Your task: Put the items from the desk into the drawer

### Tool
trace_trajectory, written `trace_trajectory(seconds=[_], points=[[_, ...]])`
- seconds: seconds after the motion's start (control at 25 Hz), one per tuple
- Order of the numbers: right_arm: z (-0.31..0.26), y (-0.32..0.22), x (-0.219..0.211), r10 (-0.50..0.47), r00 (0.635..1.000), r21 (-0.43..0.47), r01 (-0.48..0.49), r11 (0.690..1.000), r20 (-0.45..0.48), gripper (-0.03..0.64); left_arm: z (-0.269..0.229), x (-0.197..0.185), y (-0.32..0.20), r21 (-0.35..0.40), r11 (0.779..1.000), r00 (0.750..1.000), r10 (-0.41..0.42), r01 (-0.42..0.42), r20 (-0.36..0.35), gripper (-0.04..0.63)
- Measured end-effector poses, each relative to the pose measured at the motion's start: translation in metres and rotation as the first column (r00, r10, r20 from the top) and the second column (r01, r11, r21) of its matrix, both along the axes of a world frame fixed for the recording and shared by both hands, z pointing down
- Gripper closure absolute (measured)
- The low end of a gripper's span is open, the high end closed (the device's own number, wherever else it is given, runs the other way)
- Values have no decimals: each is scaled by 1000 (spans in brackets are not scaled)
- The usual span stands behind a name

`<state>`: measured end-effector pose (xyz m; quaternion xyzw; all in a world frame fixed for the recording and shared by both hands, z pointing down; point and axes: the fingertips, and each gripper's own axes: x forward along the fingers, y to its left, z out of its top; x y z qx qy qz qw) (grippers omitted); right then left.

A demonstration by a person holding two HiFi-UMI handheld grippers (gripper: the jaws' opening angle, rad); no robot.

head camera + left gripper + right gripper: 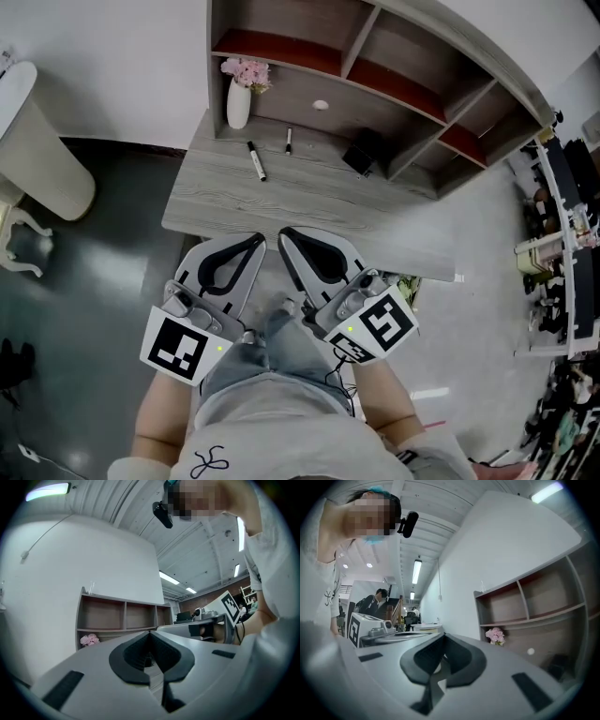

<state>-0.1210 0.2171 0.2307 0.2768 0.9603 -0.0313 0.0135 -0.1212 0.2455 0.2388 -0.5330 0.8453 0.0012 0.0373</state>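
**Two grippers closed and empty at the desk's near edge**

Both tools hover side by side over the front edge of the grey wooden desk [309, 202]. The left gripper [257, 241] has its jaws pressed together with nothing between them, and the right gripper [284, 234] is the same.

Four things lie on the desk, all well apart from the grippers and towards the back:
- Two pens: a longer marker [256, 160] lying at a slant, and a shorter pen [288, 141] just to its right.
- One white vase [238, 103] of pink flowers, upright at the back left corner.
- One small black object [361, 152] near the shelf unit on the right, too dark to identify.

One round white knob [321, 105] shows on the back panel.
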Motion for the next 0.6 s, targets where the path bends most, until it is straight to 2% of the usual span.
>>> trace_trajectory(seconds=[0.32,0.6], points=[[9,0,-45,-54,998,-11,54,999,-18,609,4,-42,5,25,998,998,-56,57,-25,586],[8,-7,-109,-116,993,-14,116,993,-21,609,-2,-104,-4,26,993,994,-111,111,-14,586]])
